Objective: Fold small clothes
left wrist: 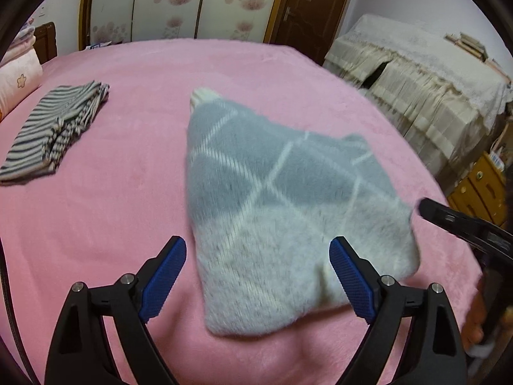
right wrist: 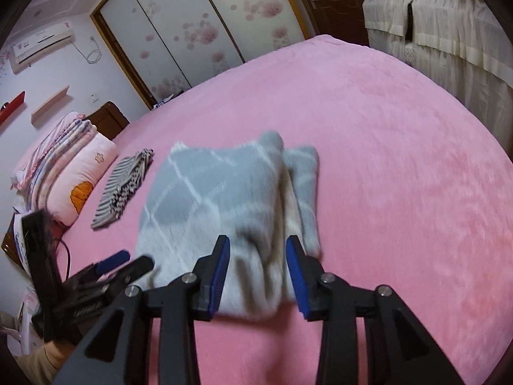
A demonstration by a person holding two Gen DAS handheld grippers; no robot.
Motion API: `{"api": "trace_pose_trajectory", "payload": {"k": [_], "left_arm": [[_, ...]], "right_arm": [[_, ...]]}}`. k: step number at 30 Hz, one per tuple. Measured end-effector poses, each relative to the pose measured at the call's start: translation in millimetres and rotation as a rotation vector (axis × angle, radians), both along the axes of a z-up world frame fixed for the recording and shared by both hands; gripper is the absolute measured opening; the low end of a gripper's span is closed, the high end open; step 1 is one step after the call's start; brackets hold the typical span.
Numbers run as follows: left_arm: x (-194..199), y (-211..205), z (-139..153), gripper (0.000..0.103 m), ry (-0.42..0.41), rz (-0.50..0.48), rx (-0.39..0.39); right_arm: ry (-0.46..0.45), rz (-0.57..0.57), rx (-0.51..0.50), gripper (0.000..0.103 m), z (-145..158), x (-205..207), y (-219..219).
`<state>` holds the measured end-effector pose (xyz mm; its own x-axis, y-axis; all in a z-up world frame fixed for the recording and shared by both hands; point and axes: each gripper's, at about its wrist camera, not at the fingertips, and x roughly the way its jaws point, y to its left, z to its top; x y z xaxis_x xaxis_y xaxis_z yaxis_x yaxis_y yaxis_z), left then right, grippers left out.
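Garment: the grey-and-white knit lay folded on the pink bed, near its front edge, in front of both your tools.
Left fingers: your left gripper stood spread wide and released, nothing pinched; the knit's near white end sat between and just beyond the two pads, not pressed by either.
Right fingers: your right gripper was part-open and let go; the knit's near edge lay in the gap, but the pads did not squeeze it.
Long axis: in the right wrist view the bundle ran from near to far, white end toward you, grey end away, with a folded flap along its right side.
Nearer hand: both hovered at the near edge; I judge the right sat closer over the flap seam, the left over the near left corner.
Other item: a striped garment already lay folded far to the left, well apart.
Next move, as a judgement: you likely needed one more fold or a tidy, from the near end.
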<state>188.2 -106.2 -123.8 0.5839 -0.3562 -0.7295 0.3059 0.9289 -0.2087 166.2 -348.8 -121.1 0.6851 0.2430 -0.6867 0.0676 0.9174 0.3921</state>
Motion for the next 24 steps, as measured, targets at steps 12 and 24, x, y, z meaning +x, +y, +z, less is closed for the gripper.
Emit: {"api": "trace_pose_trajectory", "payload": {"k": [12,24], "left_arm": [[78.8,26.2,-5.1,0.09,0.043,0.123,-0.141],[99.8,5.3,-45.3,0.096,0.103,0.13,-0.196]], "right_arm": [[0.099,0.013,0.004,0.02,-33.5,95.8,6.1],[0.037,-0.084,-0.029,0.014,-65.9,79.8,-28.6]]}}
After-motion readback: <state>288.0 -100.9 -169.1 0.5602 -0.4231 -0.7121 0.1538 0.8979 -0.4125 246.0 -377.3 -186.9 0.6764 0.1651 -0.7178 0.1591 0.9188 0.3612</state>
